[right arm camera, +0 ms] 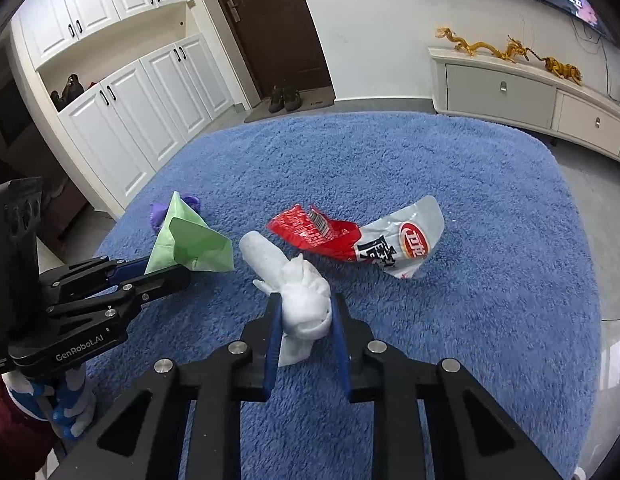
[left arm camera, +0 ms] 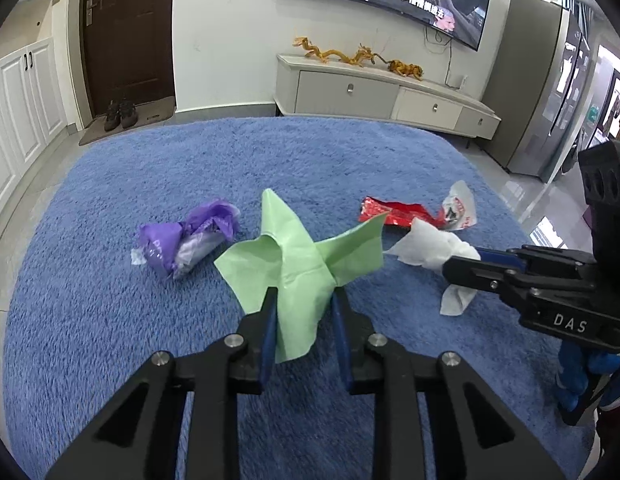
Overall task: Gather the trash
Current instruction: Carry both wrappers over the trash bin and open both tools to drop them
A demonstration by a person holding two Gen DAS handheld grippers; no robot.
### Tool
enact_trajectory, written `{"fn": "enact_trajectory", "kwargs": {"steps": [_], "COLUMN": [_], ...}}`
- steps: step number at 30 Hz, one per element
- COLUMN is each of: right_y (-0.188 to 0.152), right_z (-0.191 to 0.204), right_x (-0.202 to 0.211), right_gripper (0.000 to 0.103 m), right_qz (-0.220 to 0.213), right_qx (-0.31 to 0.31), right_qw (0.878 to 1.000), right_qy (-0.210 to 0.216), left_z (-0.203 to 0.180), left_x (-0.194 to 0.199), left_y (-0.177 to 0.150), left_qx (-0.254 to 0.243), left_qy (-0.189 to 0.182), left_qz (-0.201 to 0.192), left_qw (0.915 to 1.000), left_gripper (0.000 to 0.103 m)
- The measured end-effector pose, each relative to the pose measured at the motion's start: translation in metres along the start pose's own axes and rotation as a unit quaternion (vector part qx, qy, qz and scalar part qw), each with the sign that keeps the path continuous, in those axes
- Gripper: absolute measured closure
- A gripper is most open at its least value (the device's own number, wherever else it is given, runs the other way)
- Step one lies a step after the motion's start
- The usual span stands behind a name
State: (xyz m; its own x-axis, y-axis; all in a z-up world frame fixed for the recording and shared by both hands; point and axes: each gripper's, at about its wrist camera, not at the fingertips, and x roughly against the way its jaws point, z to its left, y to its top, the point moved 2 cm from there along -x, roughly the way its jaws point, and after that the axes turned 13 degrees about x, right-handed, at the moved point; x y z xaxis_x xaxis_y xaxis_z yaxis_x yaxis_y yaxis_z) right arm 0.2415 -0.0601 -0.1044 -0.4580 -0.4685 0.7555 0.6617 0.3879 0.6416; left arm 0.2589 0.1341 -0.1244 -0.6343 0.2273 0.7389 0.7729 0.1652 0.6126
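Note:
On the blue rug point(left arm camera: 310, 152) lie several pieces of trash. My left gripper point(left arm camera: 304, 300) is shut on a crumpled green paper point(left arm camera: 298, 256), which stands up between its blue pads. My right gripper point(right arm camera: 304, 306) is shut on a white crumpled tissue point(right arm camera: 302, 296). From the left wrist view the right gripper point(left arm camera: 461, 262) shows at the right edge with the white tissue point(left arm camera: 425, 246) in it. A red and silver chip bag point(right arm camera: 365, 236) lies just beyond the tissue. A purple wrapper point(left arm camera: 186, 240) lies left of the green paper.
A white TV cabinet point(left arm camera: 385, 96) with golden dragon figures stands beyond the rug under a wall TV. A dark door point(left arm camera: 126, 32) with shoes on a mat is at the back left. White cupboards point(right arm camera: 126, 112) line the left wall. A person's gloved hand point(right arm camera: 66, 404) holds the left gripper.

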Motion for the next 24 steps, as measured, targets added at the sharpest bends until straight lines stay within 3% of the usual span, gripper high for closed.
{"fn": "enact_trajectory", "kwargs": {"steps": [8,24], "right_y": [-0.019,-0.069], "right_z": [0.004,0.021], "right_x": [0.040,0.134], "right_gripper": [0.082,0.082], "right_qz": [-0.027,-0.055], "right_qx": [-0.024,-0.046], "right_qw": [0.999,0.996], "right_qy": [-0.006,-0.059], "left_z": [-0.016,-0.057], "left_x": [0.038,0.119], "left_y": [-0.017,-0.059], "left_qx": [-0.003,-0.030], "left_qy": [-0.002,-0.002], "left_qz": [-0.015,-0.073], "left_qw": [0.9999,0.9969], "left_gripper": [0.080,0.081]}}
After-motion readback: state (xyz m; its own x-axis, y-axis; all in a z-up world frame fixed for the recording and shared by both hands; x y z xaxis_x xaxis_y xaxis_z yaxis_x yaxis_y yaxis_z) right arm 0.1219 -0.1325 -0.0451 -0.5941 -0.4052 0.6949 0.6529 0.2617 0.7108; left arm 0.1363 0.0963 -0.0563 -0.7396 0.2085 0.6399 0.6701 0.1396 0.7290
